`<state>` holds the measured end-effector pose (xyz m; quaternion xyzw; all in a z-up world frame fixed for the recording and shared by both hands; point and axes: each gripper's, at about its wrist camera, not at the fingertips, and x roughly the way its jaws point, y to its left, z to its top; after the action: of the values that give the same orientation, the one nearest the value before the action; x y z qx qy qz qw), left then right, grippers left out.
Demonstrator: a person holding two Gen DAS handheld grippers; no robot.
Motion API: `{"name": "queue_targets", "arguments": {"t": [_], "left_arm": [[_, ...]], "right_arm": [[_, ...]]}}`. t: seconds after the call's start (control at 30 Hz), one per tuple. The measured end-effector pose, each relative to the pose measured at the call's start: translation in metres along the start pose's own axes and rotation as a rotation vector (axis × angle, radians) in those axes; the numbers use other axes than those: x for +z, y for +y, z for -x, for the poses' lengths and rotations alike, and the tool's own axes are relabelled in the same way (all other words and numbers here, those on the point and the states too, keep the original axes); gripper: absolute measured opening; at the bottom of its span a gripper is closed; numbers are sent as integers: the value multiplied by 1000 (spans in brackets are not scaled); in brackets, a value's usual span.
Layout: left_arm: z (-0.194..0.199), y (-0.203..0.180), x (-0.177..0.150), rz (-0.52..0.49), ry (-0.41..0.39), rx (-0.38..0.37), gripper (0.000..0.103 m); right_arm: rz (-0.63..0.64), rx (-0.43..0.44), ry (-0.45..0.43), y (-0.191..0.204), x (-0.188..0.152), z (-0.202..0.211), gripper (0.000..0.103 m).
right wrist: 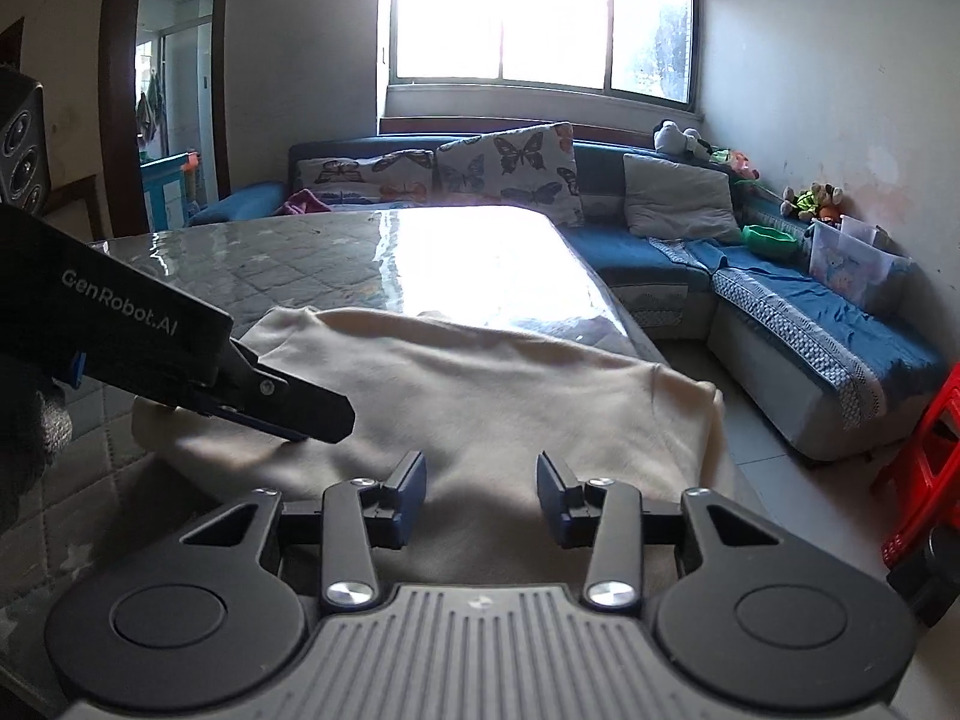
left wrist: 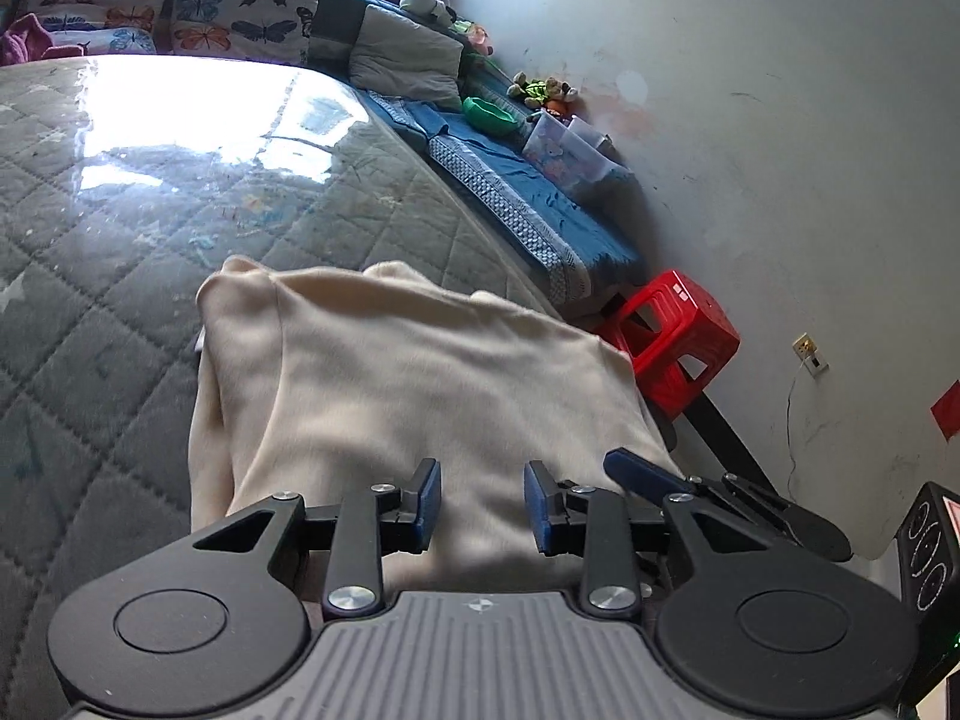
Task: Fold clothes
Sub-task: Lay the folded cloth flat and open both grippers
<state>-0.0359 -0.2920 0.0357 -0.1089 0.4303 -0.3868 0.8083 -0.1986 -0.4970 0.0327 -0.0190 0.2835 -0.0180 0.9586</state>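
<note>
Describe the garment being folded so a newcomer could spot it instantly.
Start at the large quilted grey table in front of the blue sofa. On its near edge lies the cream garment, the only plain pale cloth there, under both open grippers.

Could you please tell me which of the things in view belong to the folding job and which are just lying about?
Belonging to the job:
cream garment
left claw, open
right claw, open
table

Just lying about:
red stool
butterfly cushions
green bowl
soft toys
</note>
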Motion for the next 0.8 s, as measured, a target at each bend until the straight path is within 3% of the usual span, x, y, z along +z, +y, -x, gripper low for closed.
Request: {"name": "queue_targets", "arguments": {"t": [0.27,0.53,0.8], "left_arm": [[13,0,-20,-23,-16,12,34],[26,9,-27,12,-30,13,36],[36,16,-23,50,-58,22,40]], "right_arm": [[43,-17,-7,13,-9,10,45],[-79,-55,12,-11,-19,21,45],[-153,-95,-26,-32,-19,27,45]]}}
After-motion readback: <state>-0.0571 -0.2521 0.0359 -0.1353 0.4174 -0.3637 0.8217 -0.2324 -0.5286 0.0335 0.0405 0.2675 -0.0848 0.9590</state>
